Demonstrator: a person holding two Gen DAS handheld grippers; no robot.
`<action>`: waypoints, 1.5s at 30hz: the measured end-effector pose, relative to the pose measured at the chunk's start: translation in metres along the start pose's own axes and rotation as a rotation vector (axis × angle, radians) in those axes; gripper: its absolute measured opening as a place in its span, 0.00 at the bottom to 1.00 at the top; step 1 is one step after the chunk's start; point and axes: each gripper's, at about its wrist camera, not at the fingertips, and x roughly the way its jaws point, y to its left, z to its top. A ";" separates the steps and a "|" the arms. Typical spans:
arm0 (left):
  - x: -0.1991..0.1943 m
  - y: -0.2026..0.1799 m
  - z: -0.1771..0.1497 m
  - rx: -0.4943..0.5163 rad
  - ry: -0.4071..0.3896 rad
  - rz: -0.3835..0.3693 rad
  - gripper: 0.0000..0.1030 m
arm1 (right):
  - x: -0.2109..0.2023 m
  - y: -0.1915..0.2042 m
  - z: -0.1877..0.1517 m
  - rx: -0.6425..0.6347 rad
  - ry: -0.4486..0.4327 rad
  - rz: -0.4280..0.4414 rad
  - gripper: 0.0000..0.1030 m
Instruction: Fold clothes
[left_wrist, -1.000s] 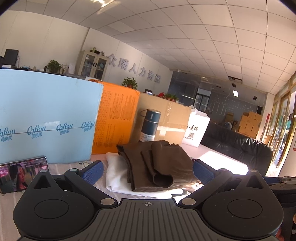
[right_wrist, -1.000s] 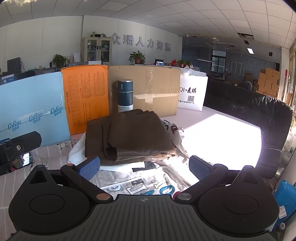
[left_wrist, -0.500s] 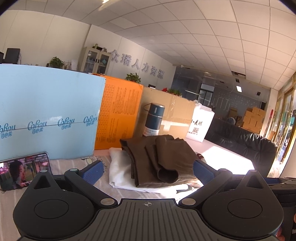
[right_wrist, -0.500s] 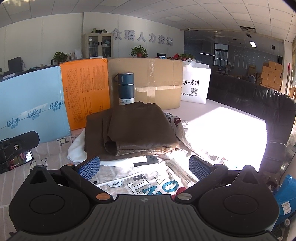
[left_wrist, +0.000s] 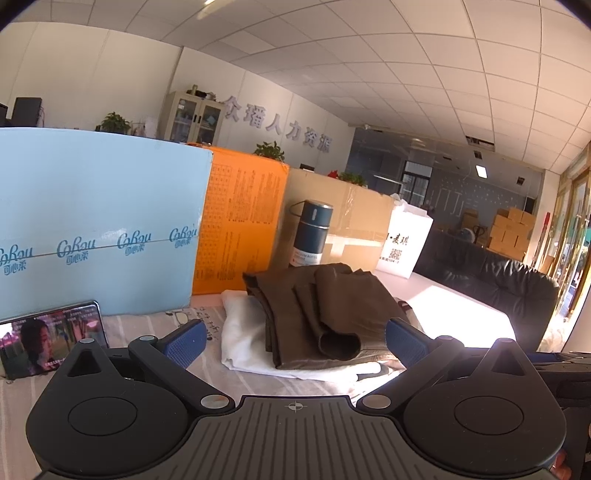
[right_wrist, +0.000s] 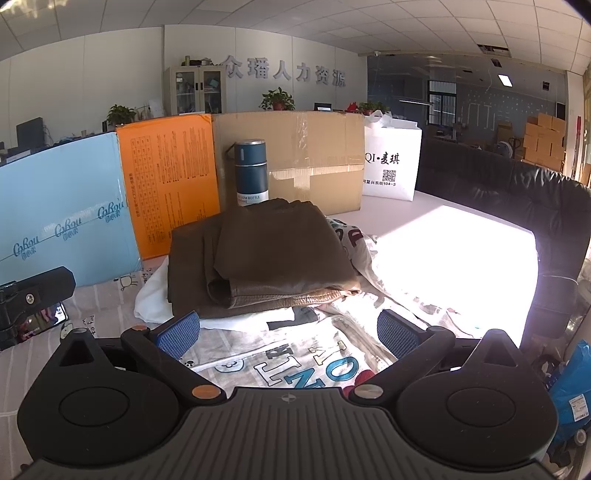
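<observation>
Folded brown garment (right_wrist: 266, 254) lies atop a white garment (left_wrist: 243, 332) on the desk (right_wrist: 424, 214), beside a printed shirt (right_wrist: 295, 358) spread flat under the right gripper (right_wrist: 290, 334). Left gripper (left_wrist: 295, 341) and right gripper both hover near the pile with fingers spread, holding nothing. Behind stand a blue bottle (right_wrist: 251, 171), cardboard box (right_wrist: 314, 147), orange box (right_wrist: 170, 184) and white bag (right_wrist: 391, 158); a phone (left_wrist: 48, 338) leans at left.

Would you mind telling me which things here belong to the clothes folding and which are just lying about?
For the job: folded brown garment; white garment under it; printed shirt; left gripper and right gripper, both open.

Lying about: flask; phone; cardboard box; white bag.
</observation>
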 end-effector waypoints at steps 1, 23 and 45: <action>0.001 0.000 0.000 0.001 0.002 0.001 1.00 | 0.000 0.000 0.000 0.000 0.001 0.000 1.00; -0.001 0.005 0.001 -0.023 -0.023 0.016 1.00 | 0.003 -0.001 0.000 0.009 0.001 0.001 1.00; 0.002 0.004 -0.001 -0.003 -0.012 0.000 1.00 | 0.004 0.007 -0.006 -0.010 0.017 0.013 1.00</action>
